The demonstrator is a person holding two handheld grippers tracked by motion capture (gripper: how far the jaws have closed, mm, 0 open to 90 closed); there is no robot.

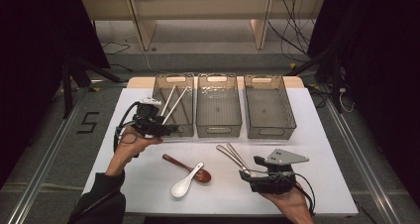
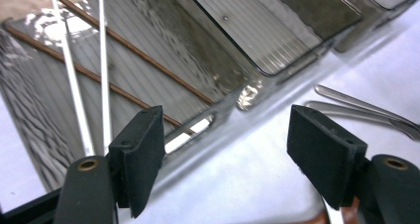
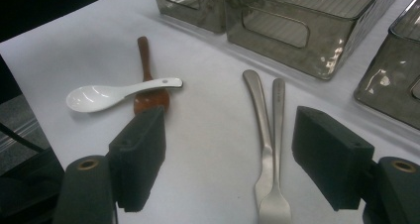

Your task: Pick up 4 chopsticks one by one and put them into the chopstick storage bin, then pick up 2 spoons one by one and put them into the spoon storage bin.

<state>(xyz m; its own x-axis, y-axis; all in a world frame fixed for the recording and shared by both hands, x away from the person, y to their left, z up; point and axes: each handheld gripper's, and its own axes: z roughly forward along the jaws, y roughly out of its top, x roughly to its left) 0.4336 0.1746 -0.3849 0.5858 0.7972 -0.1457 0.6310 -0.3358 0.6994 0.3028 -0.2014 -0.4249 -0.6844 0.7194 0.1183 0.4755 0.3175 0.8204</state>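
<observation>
So far, only the chopsticks are sorted; spoons and metal cutlery are left.

Two pairs of chopsticks, white (image 1: 171, 104) and brown (image 2: 133, 50), lie in the left smoked-plastic bin (image 1: 184, 130); the middle bin (image 1: 218, 130) and right bin (image 1: 270, 133) hold nothing. The left gripper (image 1: 171, 129) hangs at the left bin's near rim, jaws spread and with nothing between them, which suggests a finished drop. On the white table (image 1: 317, 149) the white ceramic spoon (image 1: 185, 182) lies across the brown wooden spoon (image 1: 190, 169), touching it. Near them, the fork and a second metal piece (image 3: 270, 135) lie side by side, right before the right gripper (image 1: 246, 174), whose jaws are also spread wide and bare. By my judgement, roughly a third is done.
</observation>
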